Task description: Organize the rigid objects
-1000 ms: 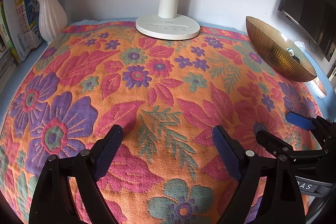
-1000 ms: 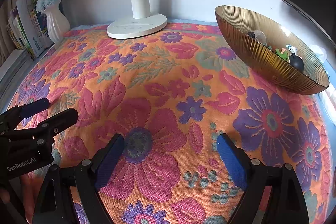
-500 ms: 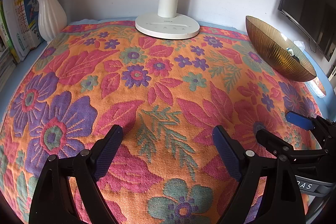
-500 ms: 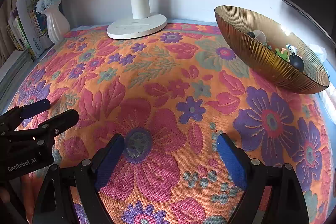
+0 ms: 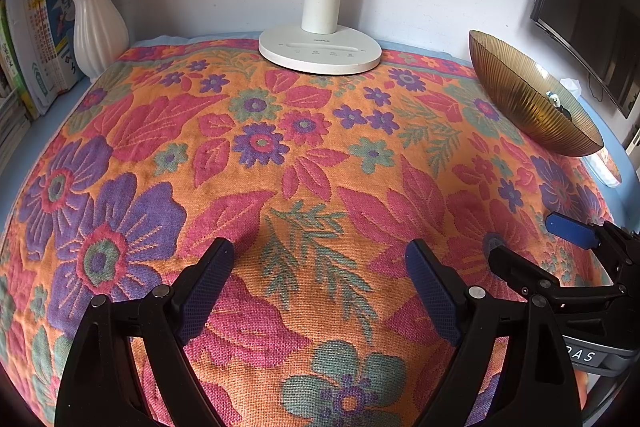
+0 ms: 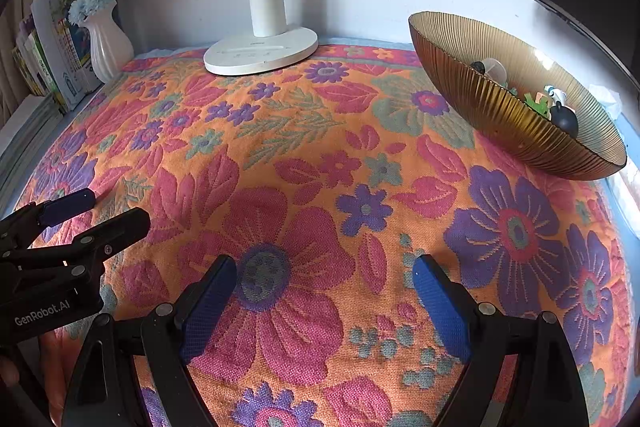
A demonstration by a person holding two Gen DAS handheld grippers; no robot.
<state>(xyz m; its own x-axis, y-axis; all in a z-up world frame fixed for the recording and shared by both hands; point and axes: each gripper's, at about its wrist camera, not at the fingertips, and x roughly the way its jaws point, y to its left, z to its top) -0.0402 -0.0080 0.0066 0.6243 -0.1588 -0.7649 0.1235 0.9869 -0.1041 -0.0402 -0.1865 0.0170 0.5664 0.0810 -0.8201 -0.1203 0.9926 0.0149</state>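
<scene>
Sitting far right on the floral cloth, the amber bowl holds small toys. My left claw and right claw both gape wide, empty, over bare cloth. "GenRobot.AI" marks my left one; "OPPLE" marks the far lamp base.

A floral cloth carries lamp base and bowl.

I see a coarse woven floral cloth on the table, matt. Amber bowl: ribbed, glossy, glass-like. Lamp base: smooth white plastic. Vase: glossy white, fluted. My jaws carry textured blue pads on matt black plastic.
</scene>
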